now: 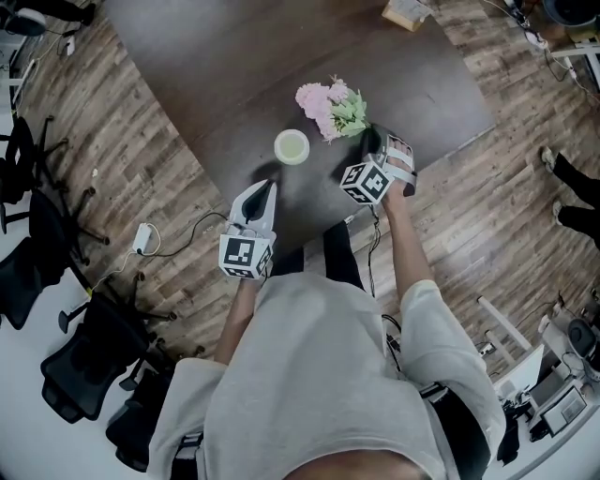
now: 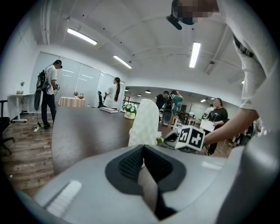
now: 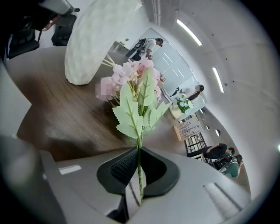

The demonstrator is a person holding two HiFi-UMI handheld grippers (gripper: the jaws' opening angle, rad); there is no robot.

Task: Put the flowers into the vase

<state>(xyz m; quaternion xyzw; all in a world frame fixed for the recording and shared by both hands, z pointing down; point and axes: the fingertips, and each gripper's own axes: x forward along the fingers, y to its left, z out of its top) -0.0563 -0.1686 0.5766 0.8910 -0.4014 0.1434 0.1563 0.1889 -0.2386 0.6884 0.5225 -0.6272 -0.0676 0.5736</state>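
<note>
1. The right gripper (image 3: 139, 151) has its jaws squeezed tight on the thin green stem (image 3: 140, 175) of the flowers (image 3: 135, 83). The stem runs straight up between the two black pads.
2. The pink blooms and the green leaves stick out just past the tips of those jaws, over the dark table (image 1: 216, 66).
3. The white vase (image 1: 292, 146) stands upright on the table. It is ahead of the right jaws and off to their left. It is near the blooms, and the head view shows a small gap between them.
4. The left gripper (image 2: 142, 148) has its jaws pressed together, with nothing between them.
5. The vase is right ahead of the left jaws, apart from them, with bare table in between.
6. The near edge of the table runs just under both grippers, so the jaws reach in over the table from that edge.
7. Past the vase and the flowers there is a lot of bare table. A small box (image 1: 408, 11) sits far off by the far edge.
8. Between the two grippers there is open room.
</note>
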